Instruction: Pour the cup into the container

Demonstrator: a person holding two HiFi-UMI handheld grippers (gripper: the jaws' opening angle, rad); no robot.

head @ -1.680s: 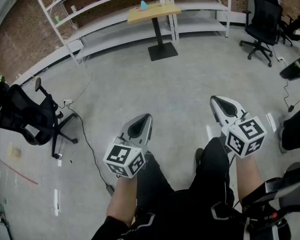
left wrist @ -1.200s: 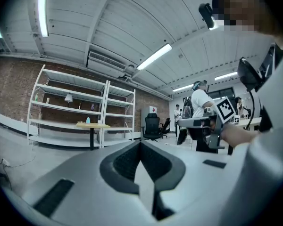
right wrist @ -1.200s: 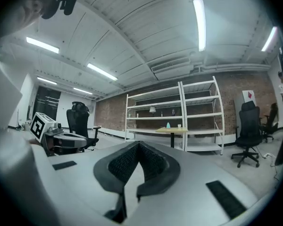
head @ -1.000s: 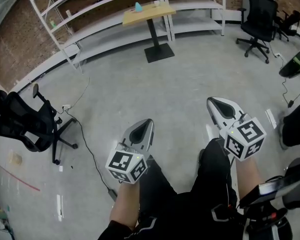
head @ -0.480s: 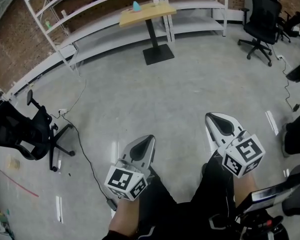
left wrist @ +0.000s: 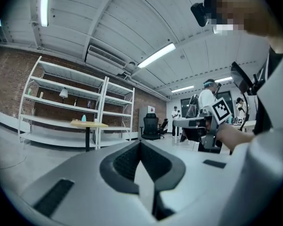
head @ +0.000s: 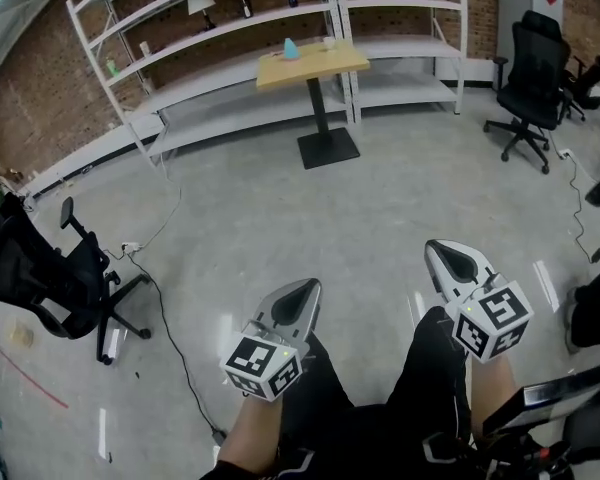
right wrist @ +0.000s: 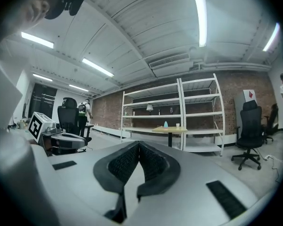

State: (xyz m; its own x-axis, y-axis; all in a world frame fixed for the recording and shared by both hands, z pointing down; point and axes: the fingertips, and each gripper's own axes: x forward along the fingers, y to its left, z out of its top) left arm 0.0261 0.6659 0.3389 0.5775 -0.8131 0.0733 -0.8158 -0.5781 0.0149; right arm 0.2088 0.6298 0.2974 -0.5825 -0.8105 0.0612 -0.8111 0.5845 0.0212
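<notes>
Far ahead stands a small wooden table (head: 315, 65) on a black pedestal, with a light blue container (head: 291, 48) and a small white cup (head: 329, 41) on top. Both gripper views show the table small and distant (left wrist: 88, 124) (right wrist: 170, 130), along with the blue container (right wrist: 165, 124) and the cup (right wrist: 177, 125). My left gripper (head: 308, 286) (left wrist: 140, 142) and right gripper (head: 438, 248) (right wrist: 138, 144) are held level above the floor in front of my legs. Each is shut with nothing in it. Both are well short of the table.
White metal shelves (head: 230, 18) line the brick wall behind the table. A black office chair (head: 50, 278) with a floor cable (head: 175, 308) stands at the left, and another chair (head: 530, 78) at the right. People stand in the distance (left wrist: 207, 98).
Both shut grippers have been carried forward across the floor. The head view has tipped up, so the table and shelves sit lower and fuller in the picture.
</notes>
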